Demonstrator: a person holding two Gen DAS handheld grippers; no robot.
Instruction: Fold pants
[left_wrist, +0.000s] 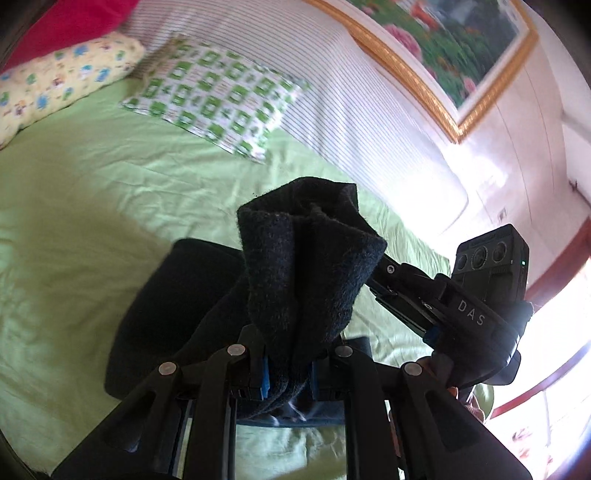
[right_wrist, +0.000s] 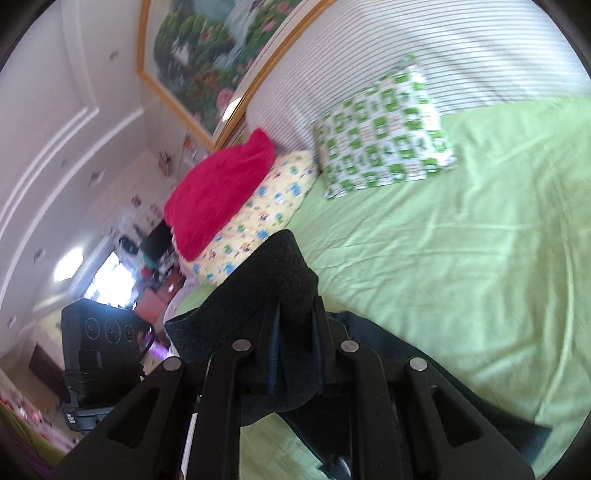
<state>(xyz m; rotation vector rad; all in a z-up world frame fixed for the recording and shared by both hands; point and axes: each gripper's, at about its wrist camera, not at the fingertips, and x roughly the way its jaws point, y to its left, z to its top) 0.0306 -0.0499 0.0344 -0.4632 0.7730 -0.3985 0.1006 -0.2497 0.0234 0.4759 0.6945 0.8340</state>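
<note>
Carrying the pants (left_wrist: 306, 266) over the bed (left_wrist: 92, 184): left gripper (left_wrist: 288, 365) and right gripper (right_wrist: 295, 332) each have jaws clamped on the dark cloth. Keep both grips level and taut; lay the edge down squarely.

Left hand-held gripper (left_wrist: 288, 373): black linkage arms, silver rivets, blue pads. Right hand-held gripper (right_wrist: 295, 347): same, white "DAS" lettering.

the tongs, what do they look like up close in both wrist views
Both tongs, left and right, are matte black plastic linkages with round silver rivets and blue finger pads. The right one's body carries white "DAS" lettering and a black camera box with three round lenses and a green light.
</note>
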